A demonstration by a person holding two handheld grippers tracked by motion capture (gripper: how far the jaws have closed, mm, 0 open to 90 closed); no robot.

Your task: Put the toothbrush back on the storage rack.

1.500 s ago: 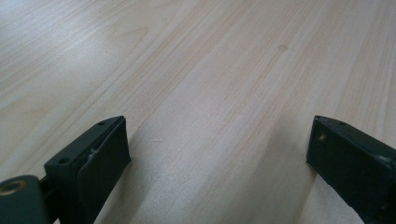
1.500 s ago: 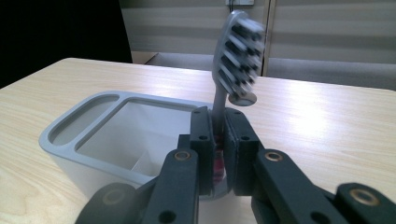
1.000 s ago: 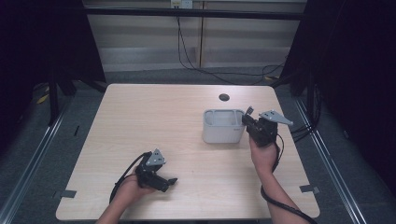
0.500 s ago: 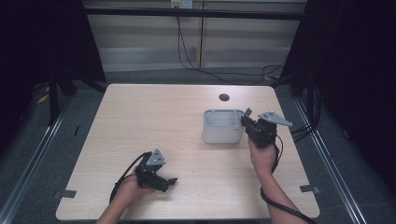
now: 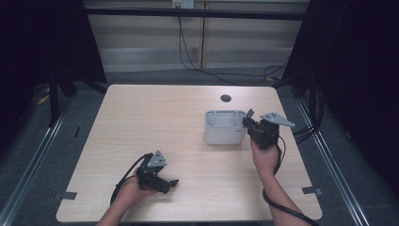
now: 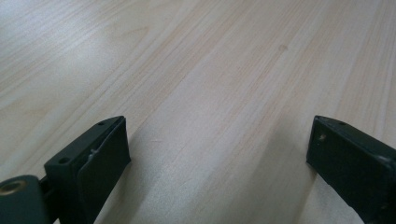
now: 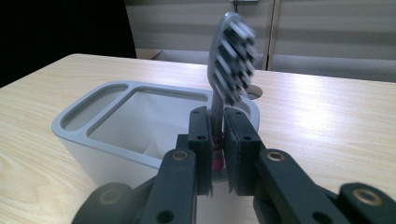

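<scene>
Your right gripper (image 7: pixel 217 140) clamps one grey toothbrush (image 7: pixel 231 60), bristle head up and slightly blurred, just beside the near wall of the single white holder (image 7: pixel 116 135) (two compartments inside). Its handle is hidden below the jaws; only a pink bit shows. Your left gripper (image 6: pixel 219 154) rests wide apart over the table (image 5: pixel 155 117).
</scene>
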